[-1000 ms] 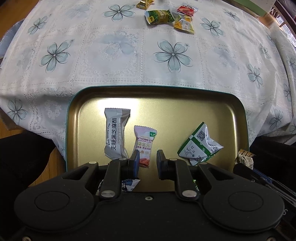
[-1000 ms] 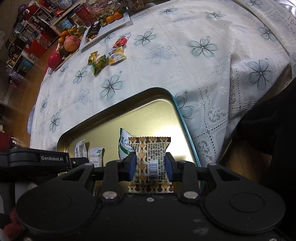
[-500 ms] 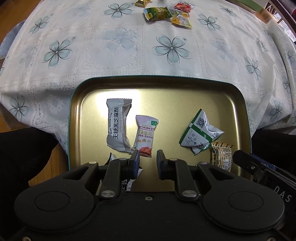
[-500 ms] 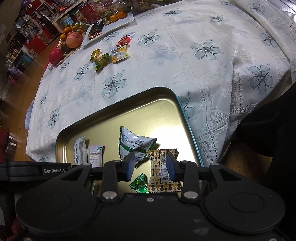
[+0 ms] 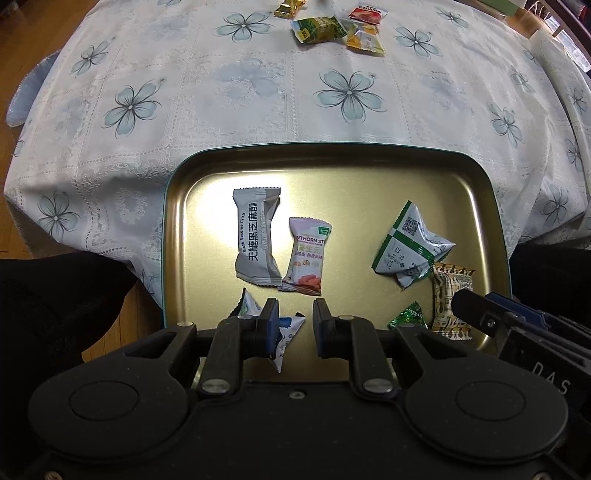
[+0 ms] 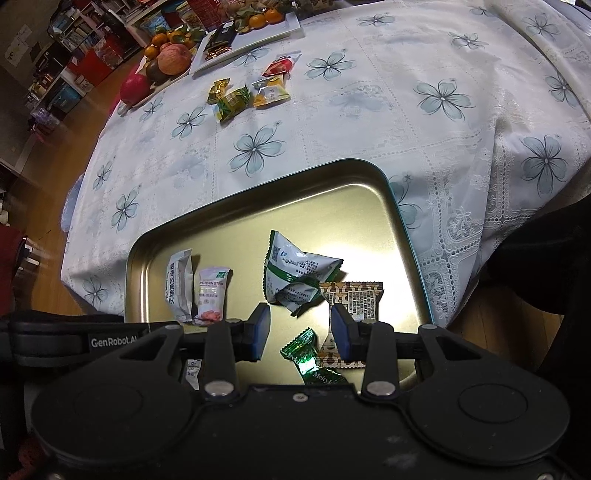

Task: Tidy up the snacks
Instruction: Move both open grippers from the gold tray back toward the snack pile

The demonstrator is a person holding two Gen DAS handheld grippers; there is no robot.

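Left wrist view:
- Left gripper [image 5: 294, 325]: jaws apart, nothing between them, low over near edge of tray.
- Gold tray [image 5: 332, 162], teal rim, on floral tablecloth [image 5: 236, 96].
- In tray: grey sesame-crisp pkt [image 5: 256, 236], lengthwise, touching hawthorn pkt [image 5: 306, 256] on its right. Green/white pkt [image 5: 410, 251], crumpled, right side. Brown patterned pkt [image 5: 450, 295] just below it, by right rim, partly behind right gripper's body [image 5: 517, 332]. Small green foil candy [image 5: 408, 315] near that. White/blue pkt [image 5: 286, 332] at near edge, partly hidden by left finger.
- Loose on cloth, far end, well apart from tray: gold candy [image 5: 286, 8], green pkt [image 5: 317, 29], yellow pkt [image 5: 364, 38], red pkt [image 5: 367, 13].

Right wrist view:
- Right gripper [image 6: 300, 332]: jaws spread wide, gripping nothing; brown patterned pkt [image 6: 356, 301] lies flat in tray beyond right finger, green foil candy [image 6: 304, 349] in the gap below.
- Green/white pkt [image 6: 295, 273] mid-tray, overlapping brown pkt's left edge.
- Grey pkt [image 6: 179, 286] and hawthorn pkt [image 6: 211, 295] side by side, left part of tray [image 6: 258, 184].
- Left gripper's body [image 6: 74, 338] at left edge.
- Far cloth: same four loose snacks, e.g. green pkt [image 6: 231, 101], yellow pkt [image 6: 271, 92]; fruit platter [image 6: 162, 62] beyond.
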